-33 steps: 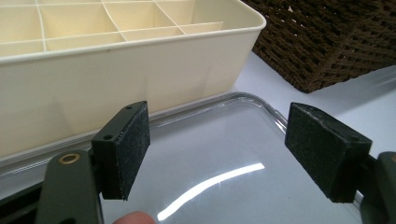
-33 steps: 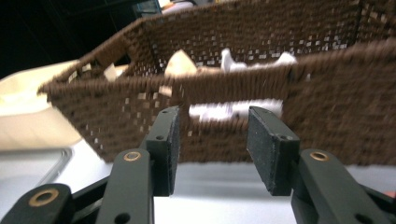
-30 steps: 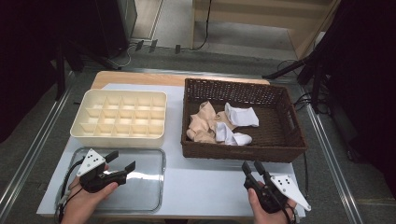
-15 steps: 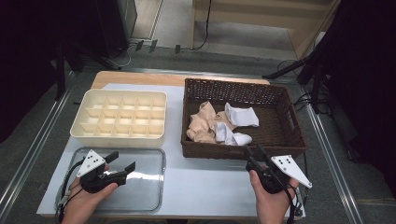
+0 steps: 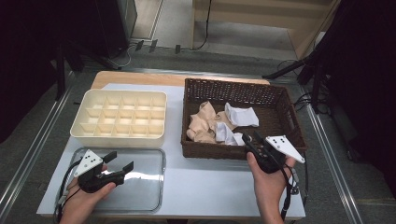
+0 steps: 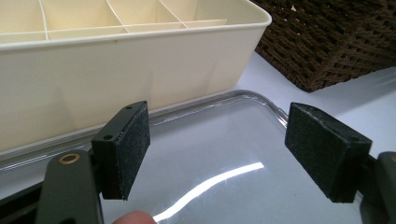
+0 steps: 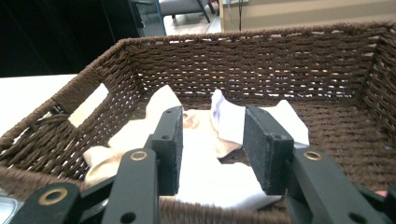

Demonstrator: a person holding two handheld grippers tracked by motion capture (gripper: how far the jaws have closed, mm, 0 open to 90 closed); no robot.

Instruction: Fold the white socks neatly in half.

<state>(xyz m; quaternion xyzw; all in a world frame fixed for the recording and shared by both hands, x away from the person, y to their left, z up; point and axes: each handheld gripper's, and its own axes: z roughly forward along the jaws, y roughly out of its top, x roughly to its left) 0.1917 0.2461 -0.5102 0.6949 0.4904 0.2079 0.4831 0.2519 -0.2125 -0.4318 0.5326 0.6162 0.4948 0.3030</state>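
A brown wicker basket (image 5: 287,107) at the right holds beige socks (image 5: 201,122) and white socks (image 5: 240,114). My right gripper (image 5: 250,138) hovers at the basket's near rim, pointing in over the socks (image 7: 210,140); its jaws have just been closing and stand apart with nothing pressed between the pads (image 7: 175,140). A cream divided box (image 5: 119,116) sits at the left, with a clear plastic tray (image 5: 144,186) in front of it. My left gripper (image 5: 119,161) rests open above that tray (image 6: 224,158), pads (image 6: 133,144) empty, facing the box wall (image 6: 116,79).
A white sheet covers the table (image 5: 210,186). The wooden table edge (image 5: 140,79) shows at the back. Metal rails run along both sides, and a dark stand with cables (image 5: 313,74) sits past the basket at the right.
My right gripper has moved forward and up from the table's front edge to the basket's near rim, and its jaws have narrowed a little. The left gripper has stayed put.
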